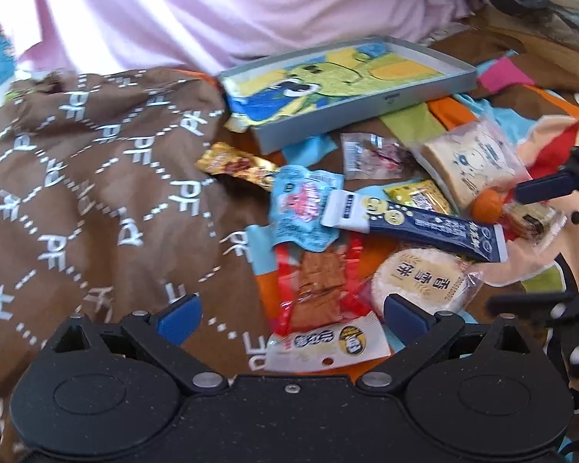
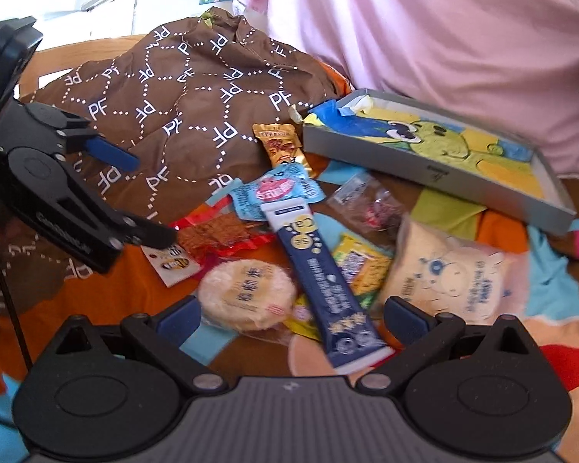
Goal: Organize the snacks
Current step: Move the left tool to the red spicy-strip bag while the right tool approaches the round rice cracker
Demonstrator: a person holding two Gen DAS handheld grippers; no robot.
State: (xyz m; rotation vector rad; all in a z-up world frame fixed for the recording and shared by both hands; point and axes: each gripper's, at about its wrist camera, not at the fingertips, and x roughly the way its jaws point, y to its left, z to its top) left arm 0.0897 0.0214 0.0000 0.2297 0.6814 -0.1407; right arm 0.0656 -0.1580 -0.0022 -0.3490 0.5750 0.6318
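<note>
Both claws gape over snacks beside "PF"-printed brown cloth (image 2: 189, 88).

The brown bag (image 2: 181, 88) looks like thin matt cloth, creased, printed with white letters; the shallow box (image 1: 370, 106) has smooth matt grey card walls; the navy tube (image 2: 320, 270) is glossy plastic film with a white end; the round rice cracker (image 1: 415, 281) looks rough under clear shiny wrap; the bread pack (image 2: 451, 274) is frosted plastic; the left gripper (image 1: 291, 314) is matt black plastic, finely speckled, with smooth blue pads (image 1: 181, 318).
</note>
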